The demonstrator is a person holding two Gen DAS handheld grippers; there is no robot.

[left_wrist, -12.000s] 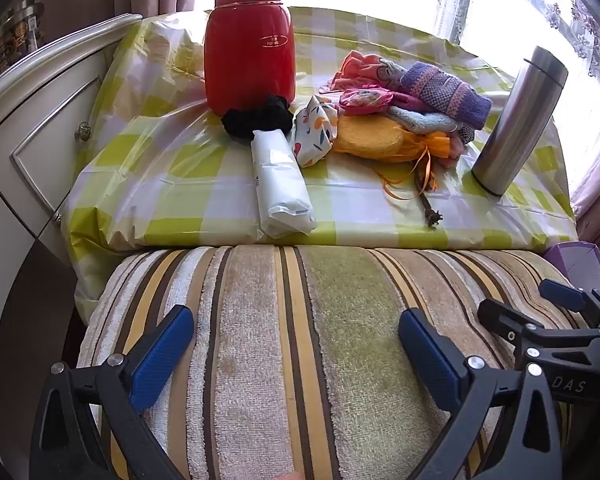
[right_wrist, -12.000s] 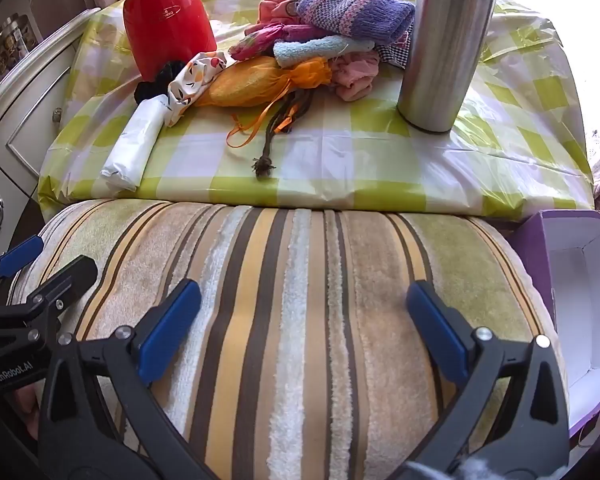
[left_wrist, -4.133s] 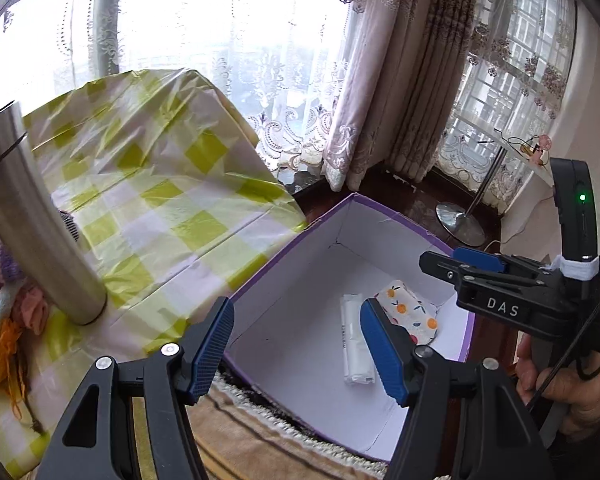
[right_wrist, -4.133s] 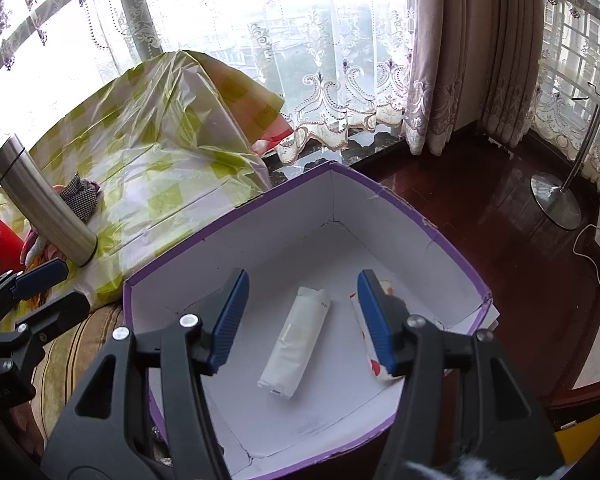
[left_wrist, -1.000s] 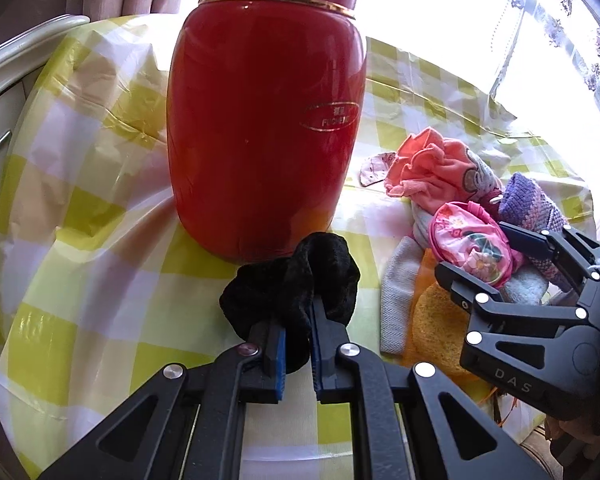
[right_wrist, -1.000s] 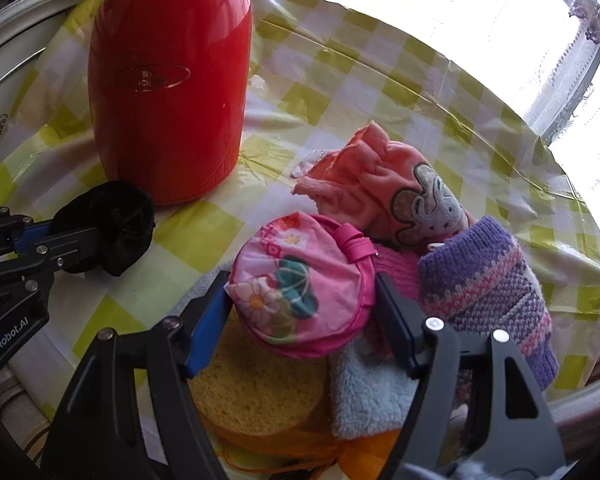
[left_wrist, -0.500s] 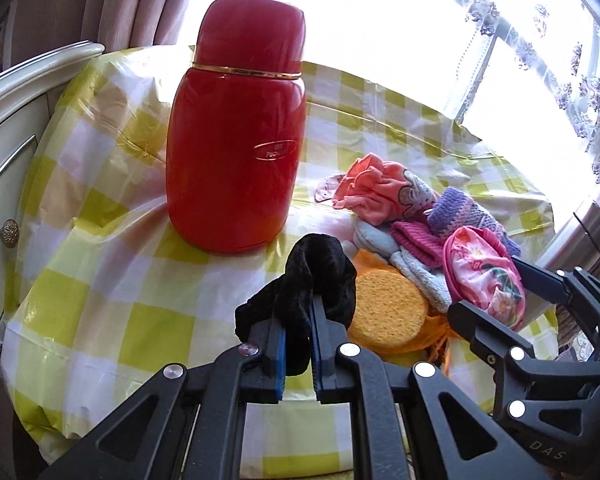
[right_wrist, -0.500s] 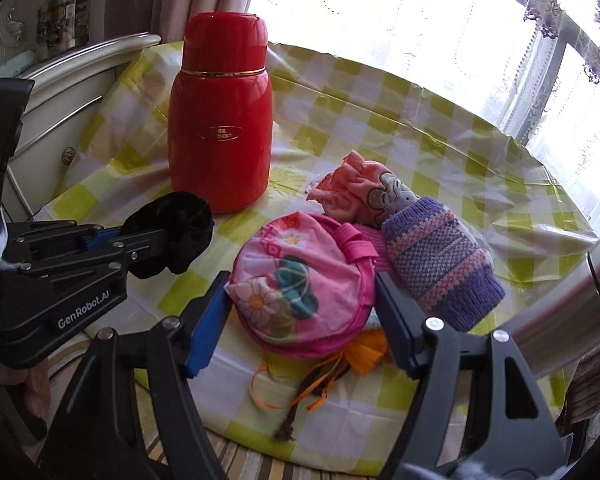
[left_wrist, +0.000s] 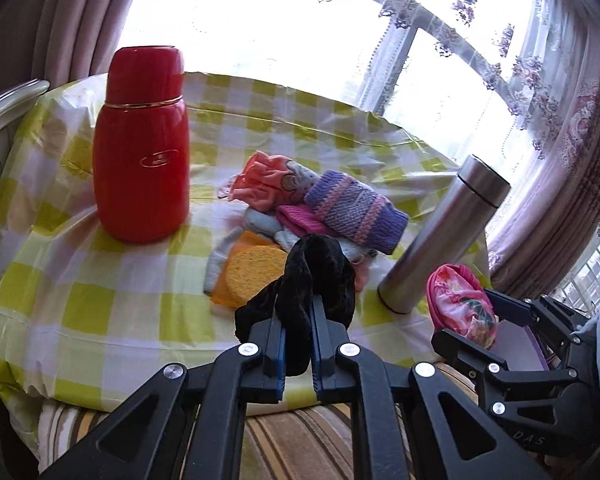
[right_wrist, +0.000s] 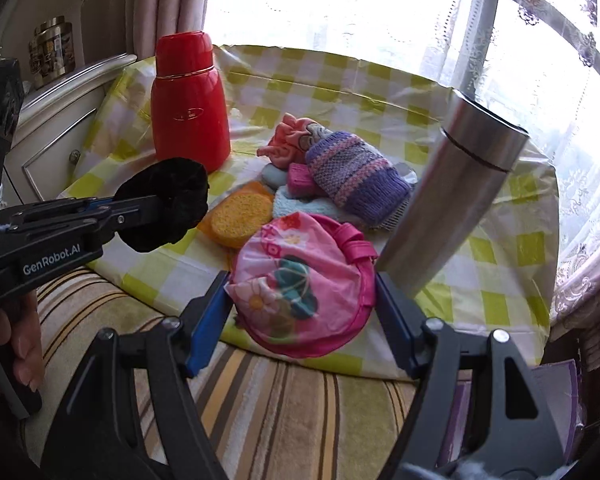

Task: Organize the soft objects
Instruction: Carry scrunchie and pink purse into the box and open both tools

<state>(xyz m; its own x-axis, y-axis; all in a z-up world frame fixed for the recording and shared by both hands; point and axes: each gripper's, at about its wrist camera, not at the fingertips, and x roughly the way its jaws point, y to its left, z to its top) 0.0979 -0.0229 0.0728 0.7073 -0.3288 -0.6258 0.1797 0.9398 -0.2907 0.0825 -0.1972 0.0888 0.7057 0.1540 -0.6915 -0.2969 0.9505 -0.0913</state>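
My left gripper (left_wrist: 298, 320) is shut on a black fuzzy scrunchie (left_wrist: 320, 268) and holds it above the table's front edge; it also shows in the right wrist view (right_wrist: 168, 204). My right gripper (right_wrist: 302, 292) is shut on a pink flowered pouch (right_wrist: 300, 280), lifted off the table; the pouch also shows in the left wrist view (left_wrist: 462, 306). A pile of soft things stays on the checked tablecloth (left_wrist: 100, 280): a purple knit piece (left_wrist: 356, 210), a salmon cloth (left_wrist: 266, 186), a yellow sponge (left_wrist: 250, 268).
A red flask (left_wrist: 142, 144) stands at the table's left. A steel flask (left_wrist: 440, 236) stands at the right, close behind the pouch (right_wrist: 452, 204). A striped cushion (right_wrist: 280, 408) lies below both grippers. A purple box edge (right_wrist: 556, 384) shows at lower right. A white cabinet (right_wrist: 60, 120) is at left.
Both grippers have pulled back and to the right from the table with their loads. The scrunchie and pouch now hang over the table's front edge, nearer the steel flask.
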